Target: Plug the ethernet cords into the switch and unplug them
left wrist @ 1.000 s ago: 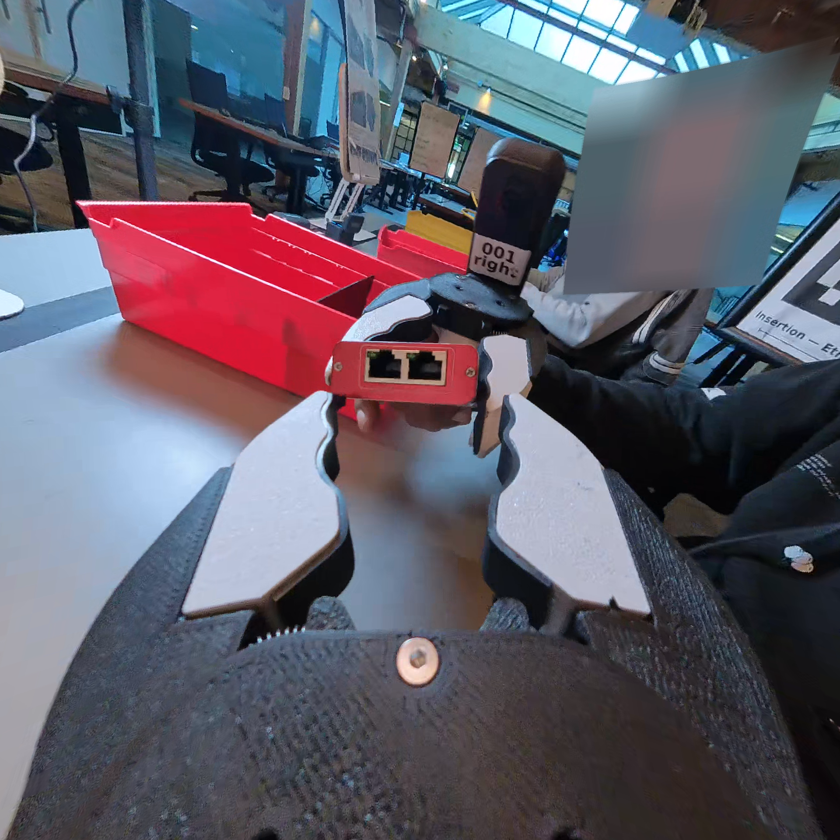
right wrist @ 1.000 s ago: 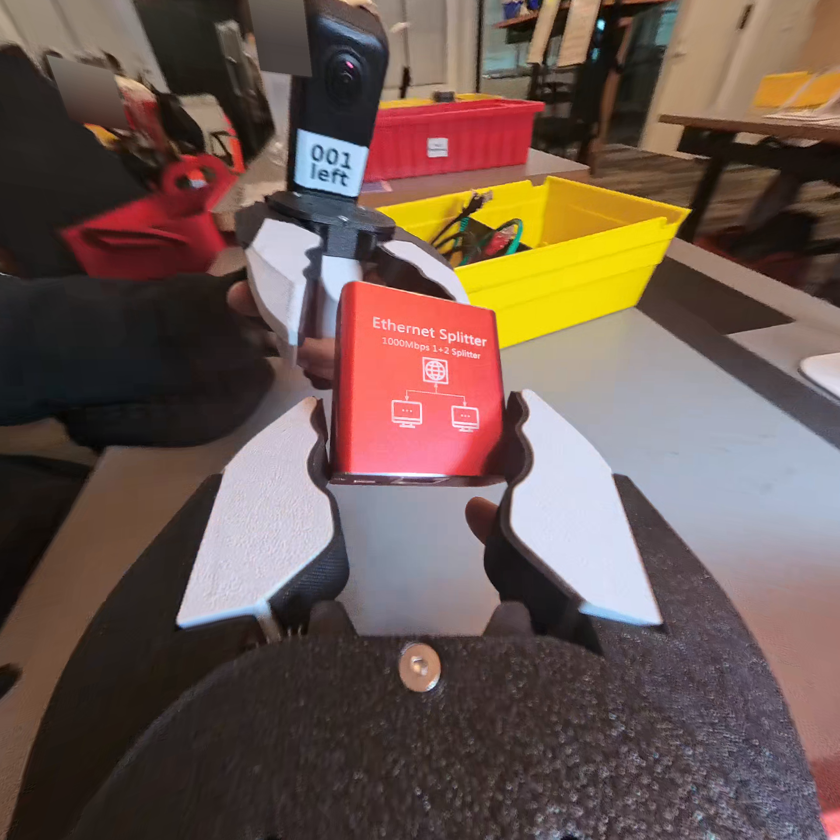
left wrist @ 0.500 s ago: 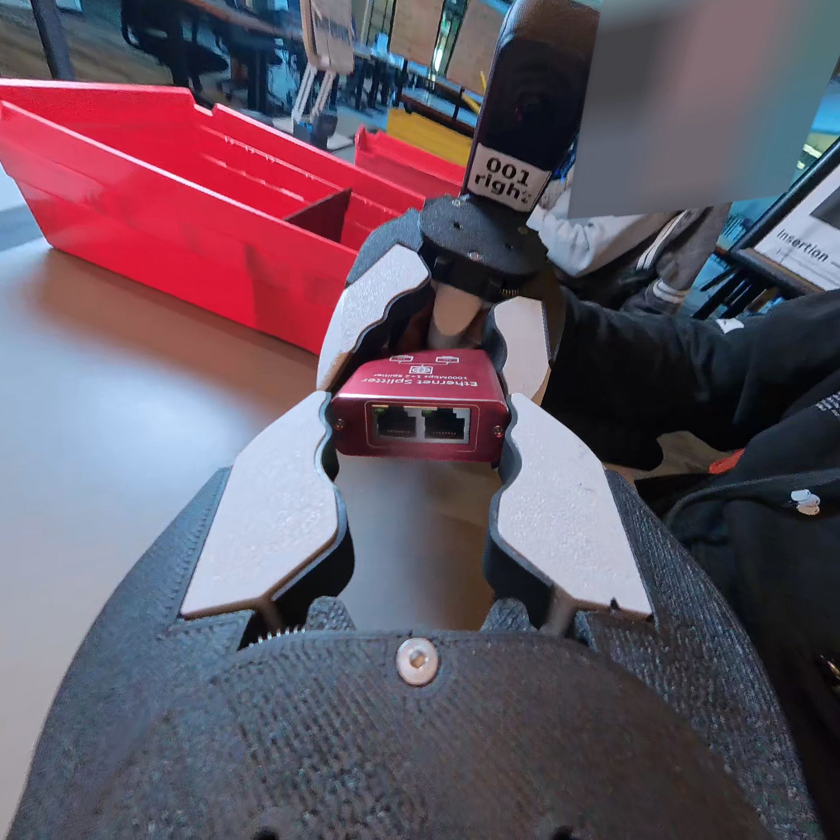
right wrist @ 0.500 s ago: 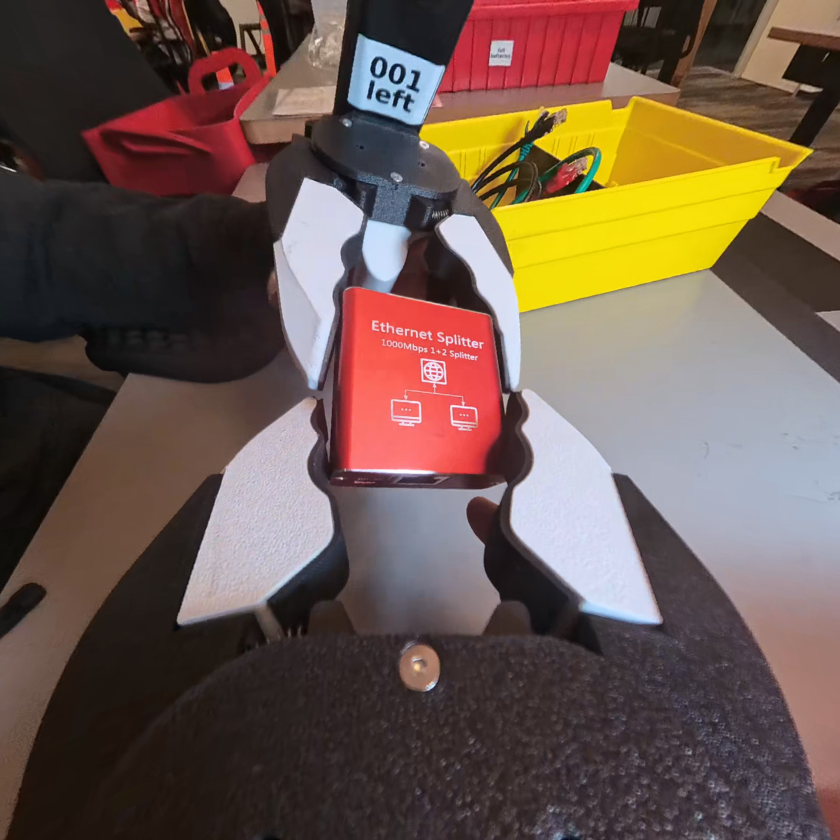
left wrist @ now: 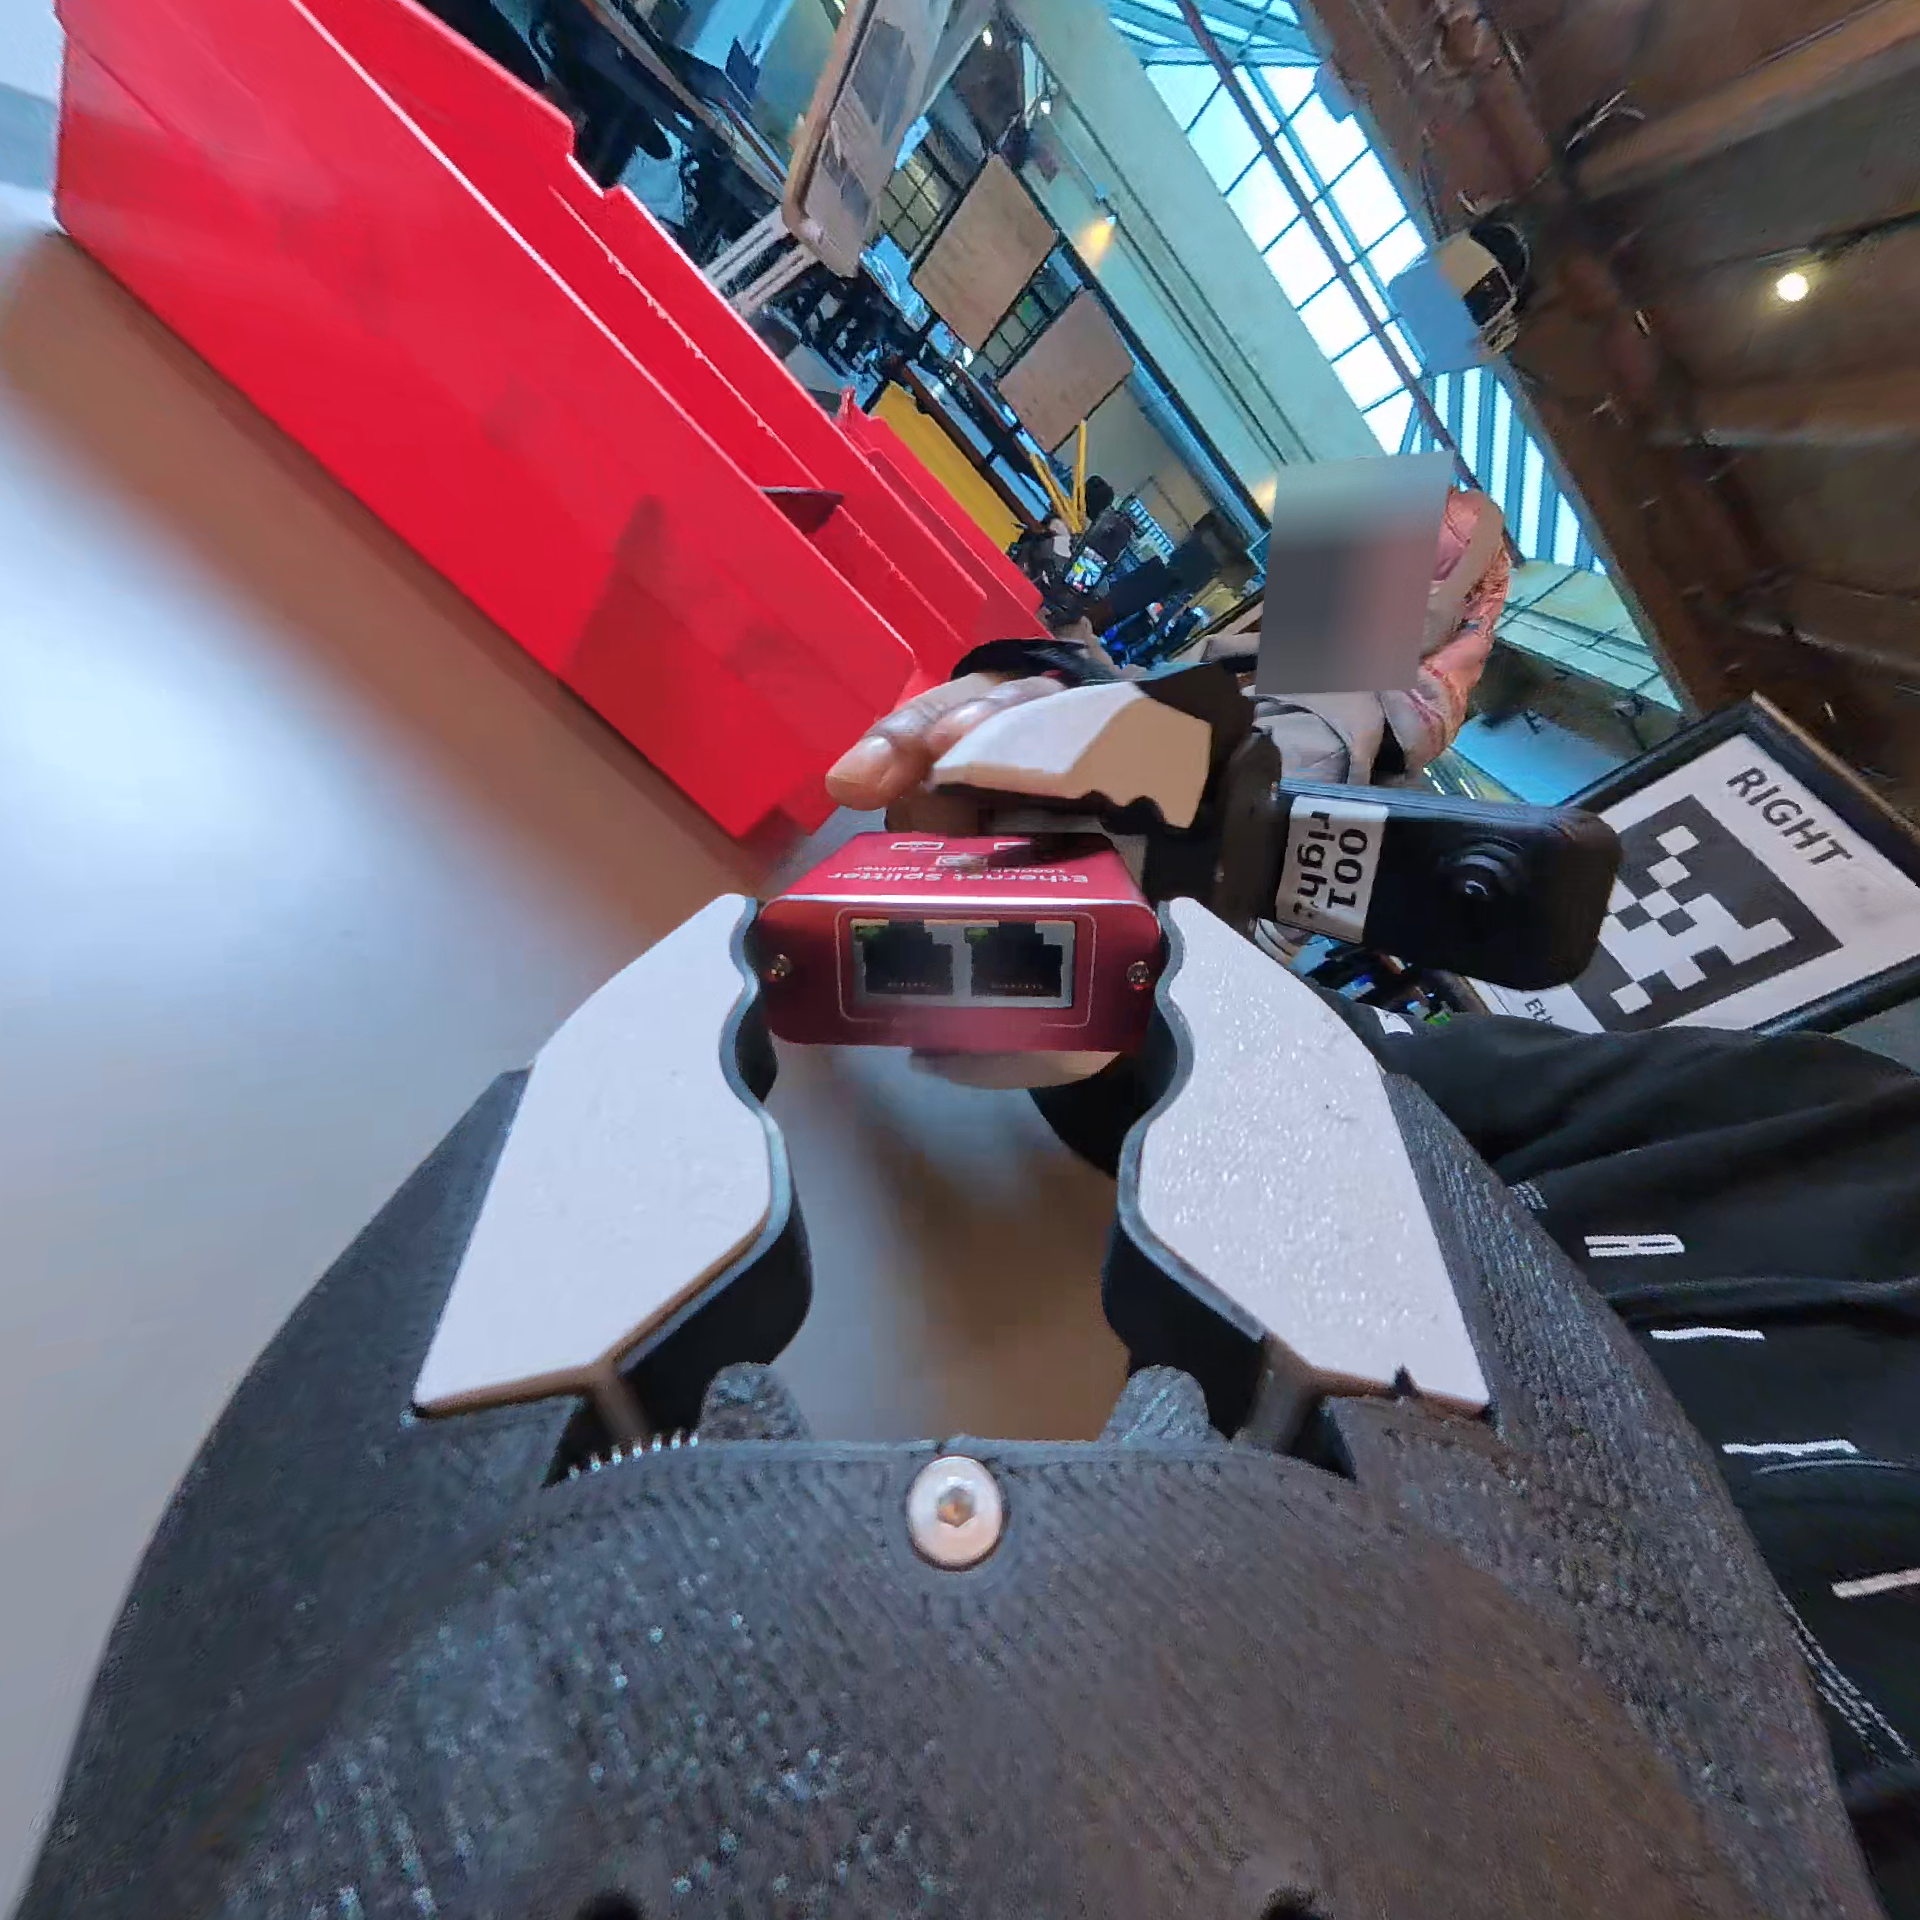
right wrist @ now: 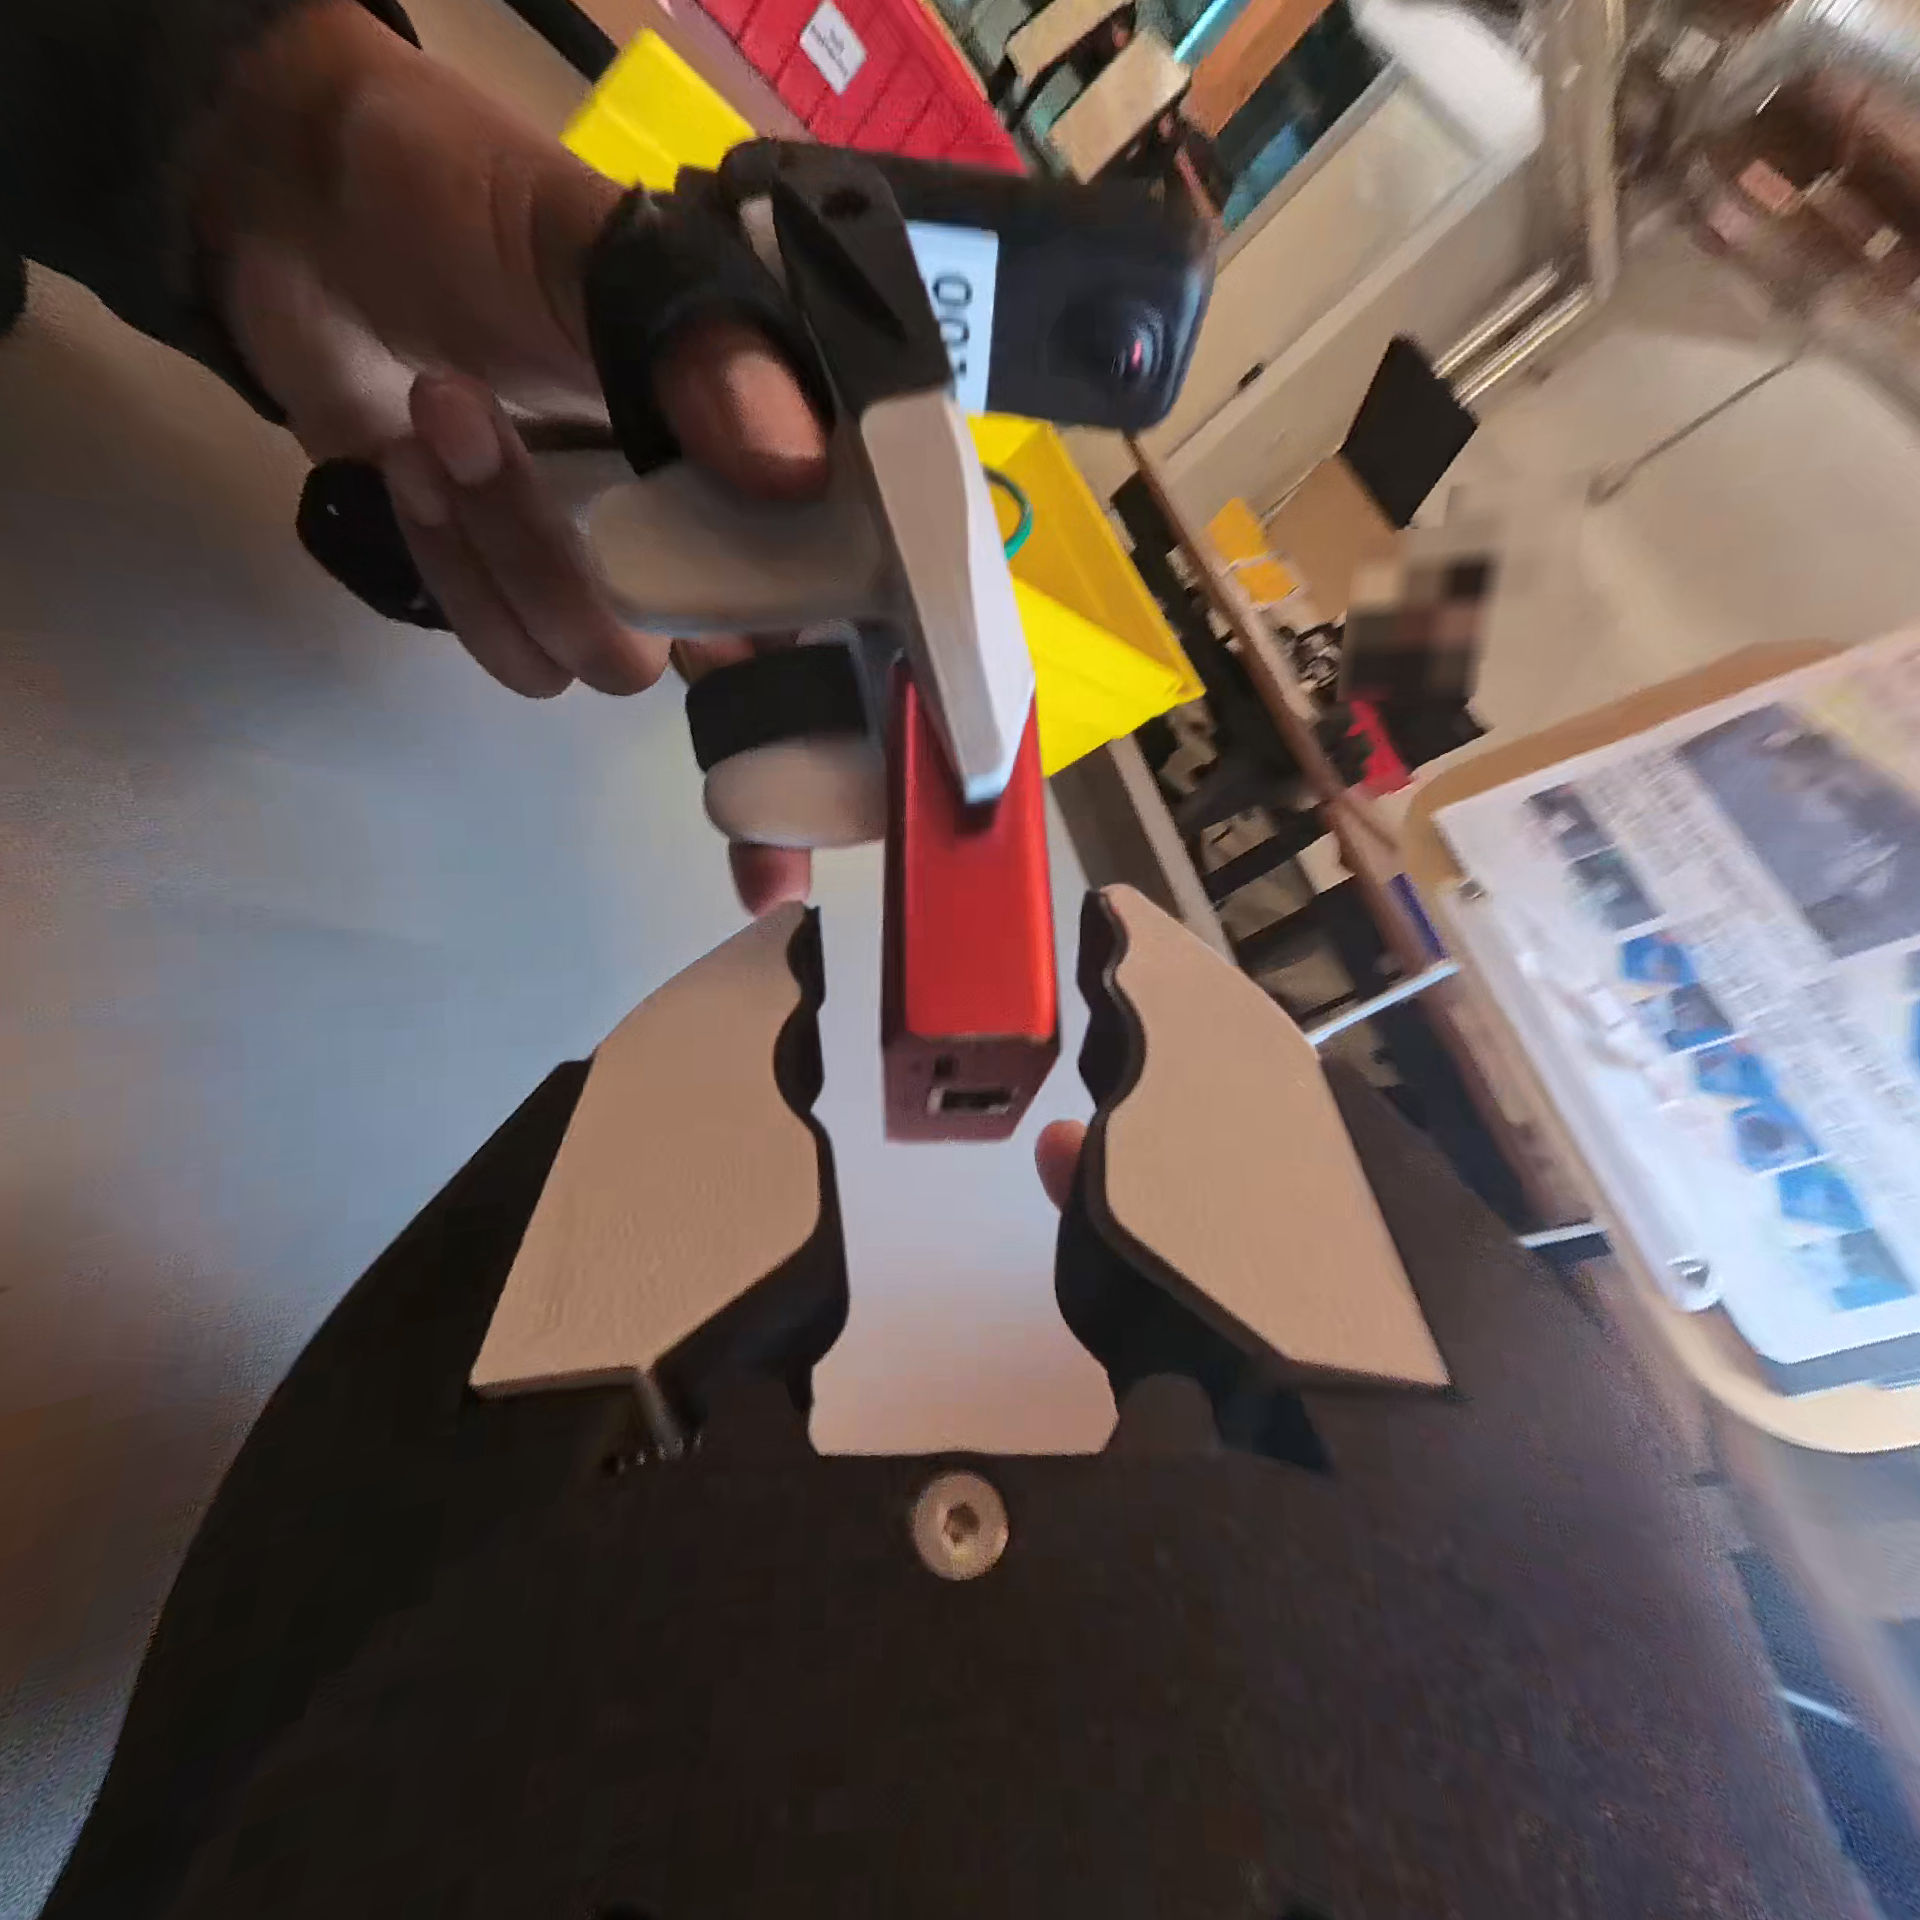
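The red ethernet switch (left wrist: pixel 956 1013) faces me in the left wrist view, its two empty ports showing. My left gripper (left wrist: pixel 956 914) is shut on its two sides and holds it above the table. In the right wrist view the switch (right wrist: pixel 966 935) shows edge-on, with one port at its near end. My right gripper (right wrist: pixel 948 909) is open, its jaws straddling the thin sides with a small gap on each side. One right finger (left wrist: pixel 1070 743) hovers over the switch's top face. A left finger (right wrist: pixel 951 623) lies along the switch's far end. No cord is plugged in.
A long red bin (left wrist: pixel 468 416) stands on the table (left wrist: pixel 208 831) to the left. A yellow bin (right wrist: pixel 1081 644) holding cables sits beyond the switch. A framed marker sign (left wrist: pixel 1714 914) and a dark sleeve (left wrist: pixel 1662 1143) are to the right. A picture board (right wrist: pixel 1714 1039) is at the right. Left and right tips are no more than a few centimetres apart.
The right gripper let go of the switch and rolled about a quarter turn, now straddling its thin sides. The left gripper has closed on the port end. Both views have tilted.
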Motion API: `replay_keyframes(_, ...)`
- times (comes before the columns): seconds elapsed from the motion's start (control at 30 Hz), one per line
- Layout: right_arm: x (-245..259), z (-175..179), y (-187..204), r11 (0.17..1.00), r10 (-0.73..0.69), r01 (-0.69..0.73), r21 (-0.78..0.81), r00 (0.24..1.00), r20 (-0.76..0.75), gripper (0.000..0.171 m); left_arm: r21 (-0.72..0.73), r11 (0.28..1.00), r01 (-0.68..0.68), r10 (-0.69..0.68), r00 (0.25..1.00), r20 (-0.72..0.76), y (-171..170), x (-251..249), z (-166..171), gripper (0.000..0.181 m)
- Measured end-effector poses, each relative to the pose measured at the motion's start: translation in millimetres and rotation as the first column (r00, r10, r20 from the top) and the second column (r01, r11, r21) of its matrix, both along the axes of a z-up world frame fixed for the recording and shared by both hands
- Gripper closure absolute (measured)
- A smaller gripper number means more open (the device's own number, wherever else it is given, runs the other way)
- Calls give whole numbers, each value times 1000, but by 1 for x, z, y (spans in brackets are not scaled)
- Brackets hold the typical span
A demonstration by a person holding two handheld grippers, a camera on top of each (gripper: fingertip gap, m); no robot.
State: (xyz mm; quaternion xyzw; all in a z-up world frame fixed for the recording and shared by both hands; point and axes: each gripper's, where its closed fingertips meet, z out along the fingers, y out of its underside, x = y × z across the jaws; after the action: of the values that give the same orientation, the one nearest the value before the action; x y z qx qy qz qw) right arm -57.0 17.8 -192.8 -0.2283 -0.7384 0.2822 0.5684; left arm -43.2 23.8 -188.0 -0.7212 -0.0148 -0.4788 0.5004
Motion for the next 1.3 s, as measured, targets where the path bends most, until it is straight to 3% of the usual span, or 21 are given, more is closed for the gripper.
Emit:
replay_keyframes(0.1,0,7,-3,992,-17,25,124,998,-66,140,-5,1000,-8,8,1000,-5,2,2,-2,112)
replay_keyframes(0.4,-10,-6,8,955,-133,141,261,990,-48,141,-9,992,-128,123,970,-208,9,-8,-15,112)
replay_keyframes(0.53,-9,-5,10,934,-146,159,322,987,-62,144,78,988,-136,156,915,-372,10,-7,-15,111)
replay_keyframes(0.77,-4,8,9,936,-136,166,309,984,-116,144,162,980,-116,164,933,-322,5,-5,5,111)
replay_keyframes(0.87,0,20,20,940,-167,202,274,975,-147,144,233,959,-160,234,912,-336,-2,-19,31,114)
replay_keyframes(0.97,7,32,37,954,-207,237,183,963,-170,145,318,905,-284,410,782,-469,-19,-66,72,117)
replay_keyframes(1.03,10,38,47,956,-231,257,139,956,-181,145,341,855,-391,519,643,-564,-36,-113,94,124)
replay_keyframes(1.1,12,41,51,961,-239,260,98,953,-185,145,299,823,-482,538,494,-684,-56,-164,102,126)
replay_keyframes(1.2,12,42,52,964,-238,256,77,953,-185,144,224,748,-624,456,239,-857,-90,-250,93,130)
replay_keyframes(1.23,12,42,52,964,-237,255,77,954,-184,144,154,729,-667,373,198,-906,-103,-273,78,131)
replay_keyframes(1.3,11,40,51,965,-235,251,74,955,-178,144,-36,684,-729,167,205,-964,-130,-303,37,132)
